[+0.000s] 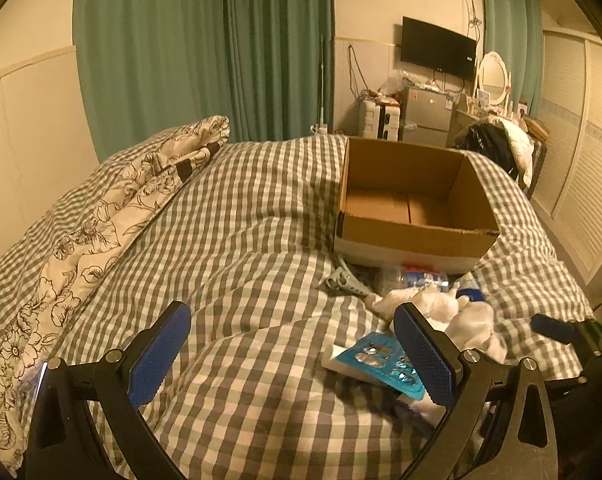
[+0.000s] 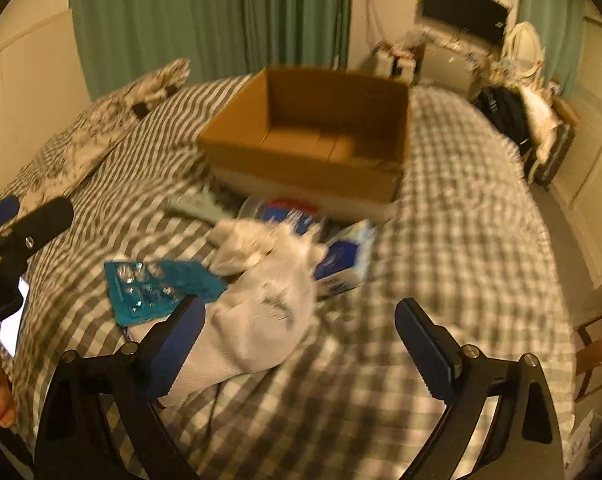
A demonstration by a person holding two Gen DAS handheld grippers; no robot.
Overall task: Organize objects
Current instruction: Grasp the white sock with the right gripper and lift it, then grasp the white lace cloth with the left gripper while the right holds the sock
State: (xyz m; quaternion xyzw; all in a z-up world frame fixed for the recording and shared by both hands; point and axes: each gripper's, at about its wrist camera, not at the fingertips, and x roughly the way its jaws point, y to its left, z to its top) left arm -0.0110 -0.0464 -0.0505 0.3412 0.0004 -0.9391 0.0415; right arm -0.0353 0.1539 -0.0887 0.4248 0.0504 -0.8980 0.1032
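Observation:
An open, empty cardboard box sits on the checked bed cover. In front of it lies a pile: a white sock, a teal blister pack, a blue-and-white packet, a clear bottle with a blue label and a grey clip. My left gripper is open and empty, left of the pile. My right gripper is open over the bed, its left finger beside the sock. The right view is blurred.
A floral quilt lies along the bed's left side. Green curtains hang behind. A TV, small fridge and mirror stand at the far wall. A lit phone is at the left gripper's side.

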